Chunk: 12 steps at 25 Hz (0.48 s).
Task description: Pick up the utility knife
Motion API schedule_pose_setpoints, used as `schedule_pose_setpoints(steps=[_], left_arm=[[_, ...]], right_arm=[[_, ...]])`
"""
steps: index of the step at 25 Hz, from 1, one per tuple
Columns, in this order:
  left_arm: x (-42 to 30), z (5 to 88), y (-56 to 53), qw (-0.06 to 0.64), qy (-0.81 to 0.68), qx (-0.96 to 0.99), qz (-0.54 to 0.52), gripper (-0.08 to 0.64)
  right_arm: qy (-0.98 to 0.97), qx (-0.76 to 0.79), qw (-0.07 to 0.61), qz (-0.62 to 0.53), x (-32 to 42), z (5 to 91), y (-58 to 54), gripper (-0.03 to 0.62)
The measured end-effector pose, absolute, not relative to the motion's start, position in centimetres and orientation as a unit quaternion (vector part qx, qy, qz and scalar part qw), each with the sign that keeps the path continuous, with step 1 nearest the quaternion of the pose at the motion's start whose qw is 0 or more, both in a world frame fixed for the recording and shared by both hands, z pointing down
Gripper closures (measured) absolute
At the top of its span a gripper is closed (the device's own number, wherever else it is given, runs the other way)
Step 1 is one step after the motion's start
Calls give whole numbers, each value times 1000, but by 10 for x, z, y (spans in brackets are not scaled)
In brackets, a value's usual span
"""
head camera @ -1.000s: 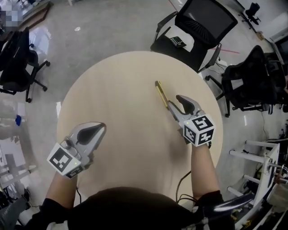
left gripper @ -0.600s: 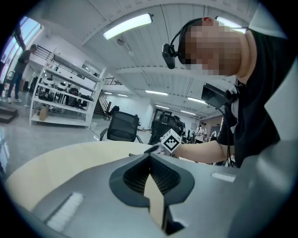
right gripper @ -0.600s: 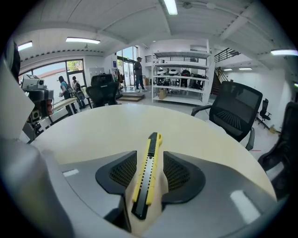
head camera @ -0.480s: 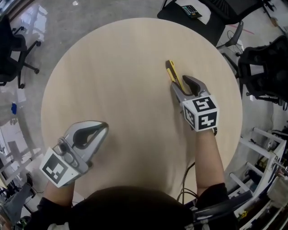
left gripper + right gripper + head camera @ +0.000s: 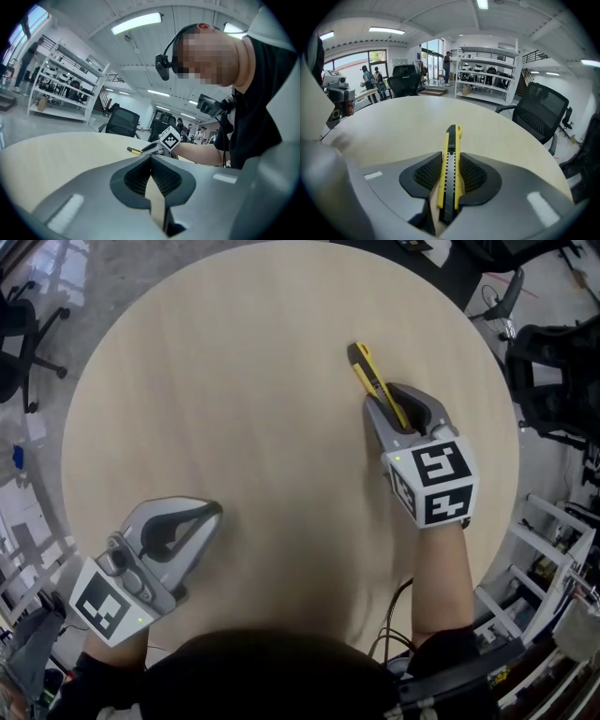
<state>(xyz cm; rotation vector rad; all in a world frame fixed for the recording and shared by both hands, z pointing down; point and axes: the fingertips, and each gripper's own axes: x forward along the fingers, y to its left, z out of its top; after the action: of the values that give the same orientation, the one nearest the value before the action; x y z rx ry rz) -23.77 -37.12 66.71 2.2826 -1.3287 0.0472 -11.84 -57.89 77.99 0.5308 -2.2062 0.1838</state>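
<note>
While on round table (image 5: 234, 381), yellow utility knife (image 5: 368, 371) gripped by right gripper's (image 5: 382, 397) just-closing fingers (image 5: 425, 174); left gripper's (image 5: 214, 510) together.

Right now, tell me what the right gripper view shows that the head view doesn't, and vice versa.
Only the right gripper view: the ribbed pads against the utility knife's sides, the jaws having just been closing, and a shelving rack behind. Only the head view: the left gripper, shut and empty, over the table's near edge. Both: the utility knife lying on the round table between the right gripper's jaws.
</note>
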Motion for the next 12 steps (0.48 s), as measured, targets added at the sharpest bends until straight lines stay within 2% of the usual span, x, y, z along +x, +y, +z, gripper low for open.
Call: schedule_pose_setpoints(steps=[12], left_arm=[[-236, 660, -368, 251, -491, 834, 10, 563]], right_arm=[[-897, 212, 382, 67, -114, 750, -572, 462]])
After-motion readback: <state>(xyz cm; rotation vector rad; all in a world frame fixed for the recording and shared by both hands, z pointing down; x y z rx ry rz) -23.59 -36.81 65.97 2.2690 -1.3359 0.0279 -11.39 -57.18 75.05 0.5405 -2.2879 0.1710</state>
